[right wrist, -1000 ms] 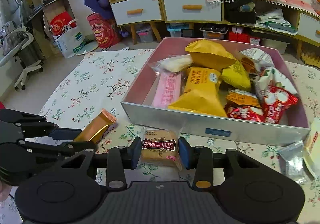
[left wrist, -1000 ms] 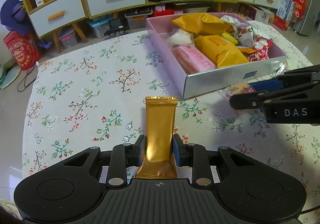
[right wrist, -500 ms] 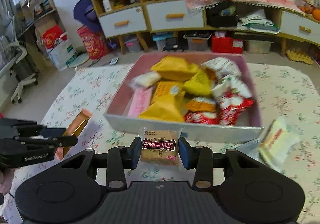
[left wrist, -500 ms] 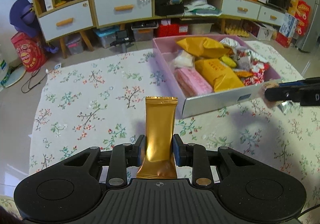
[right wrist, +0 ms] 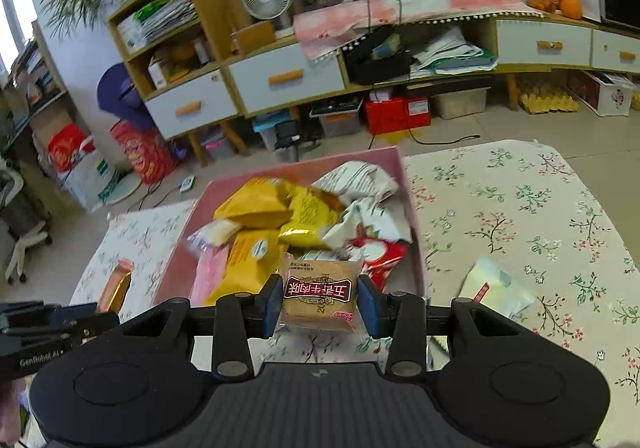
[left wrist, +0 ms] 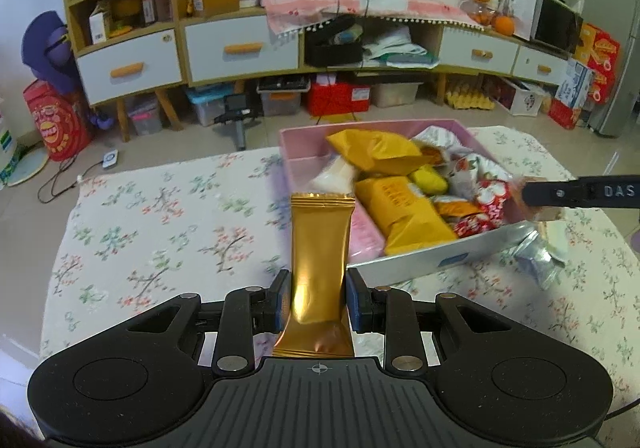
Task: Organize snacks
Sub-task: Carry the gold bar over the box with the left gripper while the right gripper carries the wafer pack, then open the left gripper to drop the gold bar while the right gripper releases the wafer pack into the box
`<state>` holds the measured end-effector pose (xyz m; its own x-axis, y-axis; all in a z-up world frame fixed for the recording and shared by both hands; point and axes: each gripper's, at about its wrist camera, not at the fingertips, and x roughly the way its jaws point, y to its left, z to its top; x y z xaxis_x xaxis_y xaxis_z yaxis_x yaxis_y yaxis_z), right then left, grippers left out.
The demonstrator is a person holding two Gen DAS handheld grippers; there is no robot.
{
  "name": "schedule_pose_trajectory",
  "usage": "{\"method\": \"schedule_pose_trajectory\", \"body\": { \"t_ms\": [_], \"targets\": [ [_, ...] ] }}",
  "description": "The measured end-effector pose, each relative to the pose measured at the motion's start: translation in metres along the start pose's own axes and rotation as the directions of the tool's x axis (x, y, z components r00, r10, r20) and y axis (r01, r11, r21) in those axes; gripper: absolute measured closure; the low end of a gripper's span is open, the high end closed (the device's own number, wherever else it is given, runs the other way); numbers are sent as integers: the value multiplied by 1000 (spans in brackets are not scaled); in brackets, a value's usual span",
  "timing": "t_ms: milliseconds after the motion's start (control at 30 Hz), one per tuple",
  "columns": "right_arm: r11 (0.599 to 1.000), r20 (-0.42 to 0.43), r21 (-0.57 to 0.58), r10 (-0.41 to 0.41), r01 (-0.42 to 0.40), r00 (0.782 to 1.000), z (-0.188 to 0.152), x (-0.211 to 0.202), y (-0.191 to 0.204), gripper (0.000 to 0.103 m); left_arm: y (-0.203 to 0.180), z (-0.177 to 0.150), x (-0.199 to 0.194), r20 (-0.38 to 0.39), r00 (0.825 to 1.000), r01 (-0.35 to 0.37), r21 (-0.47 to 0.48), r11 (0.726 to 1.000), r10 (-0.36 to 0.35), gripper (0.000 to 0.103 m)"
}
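Left wrist view: left gripper (left wrist: 315,298) clamped on gold bar (left wrist: 320,260), short of pink box (left wrist: 452,260). Right gripper (right wrist: 318,302) clamps biscuit pack (right wrist: 319,294) above box's near edge. Box mostly filled; two packets (right wrist: 494,286) remain on tablecloth (right wrist: 520,207), right of box.

left gripper (left wrist: 314,296) clamped, right gripper (right wrist: 318,302) clamped, raised

Pink box (left wrist: 304,163) crammed with packets; floral cloth (left wrist: 160,232) left open.
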<state>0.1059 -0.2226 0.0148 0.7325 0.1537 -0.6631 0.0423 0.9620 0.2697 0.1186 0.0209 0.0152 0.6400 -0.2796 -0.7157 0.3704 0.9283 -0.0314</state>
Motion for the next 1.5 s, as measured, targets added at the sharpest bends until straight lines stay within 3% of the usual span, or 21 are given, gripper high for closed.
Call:
{"method": "schedule_pose_trajectory", "body": {
  "t_ms": [233, 400, 967, 1067, 1100, 1133, 1167, 1500],
  "targets": [
    [998, 26, 61, 26, -28, 999, 5, 7, -11, 89, -17, 14, 17, -4, 1000, 13, -27, 1000, -13, 77],
    [995, 41, 85, 48, -52, 998, 9, 17, -10, 89, -30, 28, 40, -27, 1000, 8, 10, 1000, -8, 77],
    [995, 27, 78, 61, -63, 998, 8, 39, -11, 88, -37, 44, 73, -25, 999, -25, 40, 999, 26, 77],
    [995, 24, 73, 64, -65, 998, 7, 40, -10, 84, -41, 43, 73, -28, 999, -24, 68, 997, 26, 68],
    [995, 29, 72, 66, -68, 997, 7, 38, -10, 83, -42, 42, 74, -34, 999, -33, 74, 997, 36, 58],
    [995, 32, 71, 66, -68, 997, 8, 37, -9, 74, -43, 41, 73, -33, 998, -45, 80, 996, 47, 47],
    [995, 37, 73, 67, -69, 997, 9, 35, -10, 68, -44, 40, 72, -28, 998, -54, 85, 995, 57, 45],
    [997, 43, 33, 72, -73, 996, 12, 25, -3, 59, -47, 33, 56, -36, 999, -38, 94, 995, 41, 32]
  ]
}}
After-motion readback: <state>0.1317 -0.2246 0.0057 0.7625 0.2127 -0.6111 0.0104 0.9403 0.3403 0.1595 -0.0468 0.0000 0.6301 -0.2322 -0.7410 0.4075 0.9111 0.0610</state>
